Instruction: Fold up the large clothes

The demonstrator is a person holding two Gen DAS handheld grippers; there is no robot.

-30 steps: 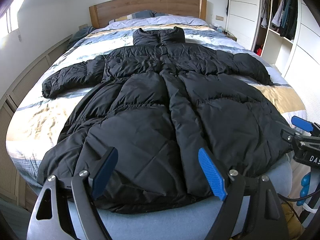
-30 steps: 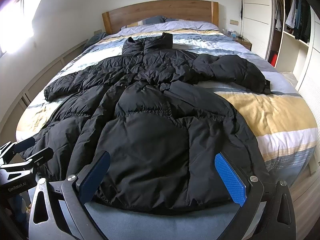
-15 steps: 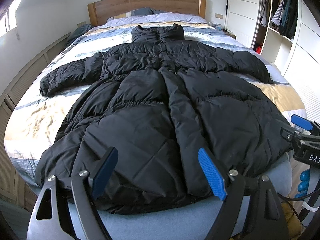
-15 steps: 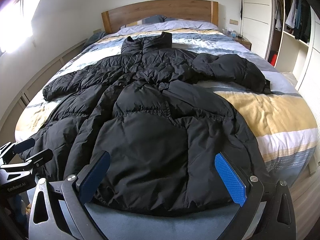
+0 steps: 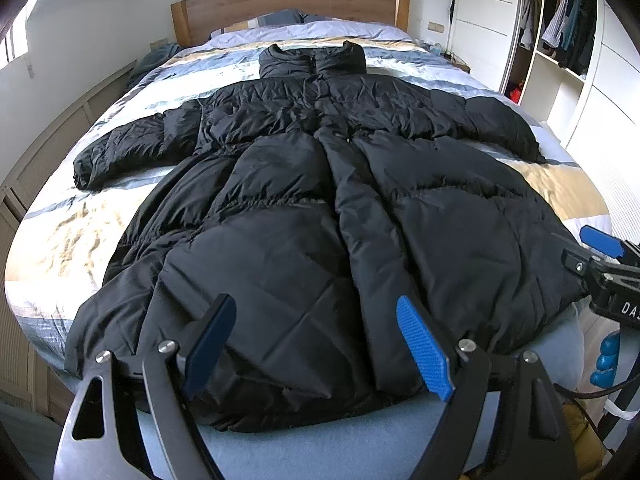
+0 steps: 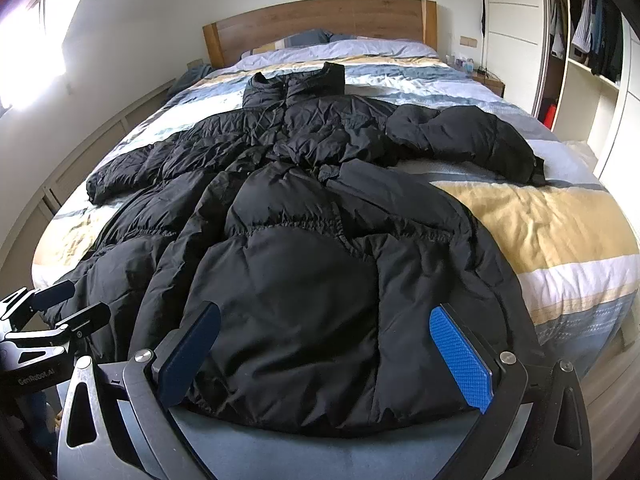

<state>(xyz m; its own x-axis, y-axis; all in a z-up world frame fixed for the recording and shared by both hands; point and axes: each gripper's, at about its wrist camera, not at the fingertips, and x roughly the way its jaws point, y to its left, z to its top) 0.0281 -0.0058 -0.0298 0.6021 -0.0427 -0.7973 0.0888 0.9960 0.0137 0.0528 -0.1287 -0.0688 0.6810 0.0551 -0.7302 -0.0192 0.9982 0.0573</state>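
You have a long black puffer coat [image 5: 320, 208] spread front-up along the bed [image 5: 68, 232], its collar [image 5: 312, 60] at the far end toward the wooden headboard [image 5: 288, 4] and its hem at the near edge, just in front of both tools. The coat lies on a duvet striped in blue, white and yellow. Its two sleeves stretch out sideways: the left sleeve [image 5: 132, 148] lies flat across the pale stripes, and the right sleeve [image 6: 472, 136] bunches up more, with its cuff ending near the right side of the bed.

Your left gripper [image 5: 316, 340] hangs over the hem on the near left part of the coat with its blue pads spread wide and nothing between them. Your right gripper [image 6: 324, 356] hangs over the hem on the near right part, also spread wide and empty. Whether either one touches the fabric, you cannot tell from these views. Each tool shows at the edge of the other's view, so they sit side by side at the foot of the bed.

The hem drapes over a blue-grey sheet [image 5: 360, 440] at the near edge of the mattress. To the right stands an open wardrobe [image 5: 560, 40] with clothes hanging inside and white shelves below them. A small bedside table [image 6: 486, 80] sits at the far right beside the headboard. Pillows [image 6: 320, 38] rest against the headboard, beyond the collar.
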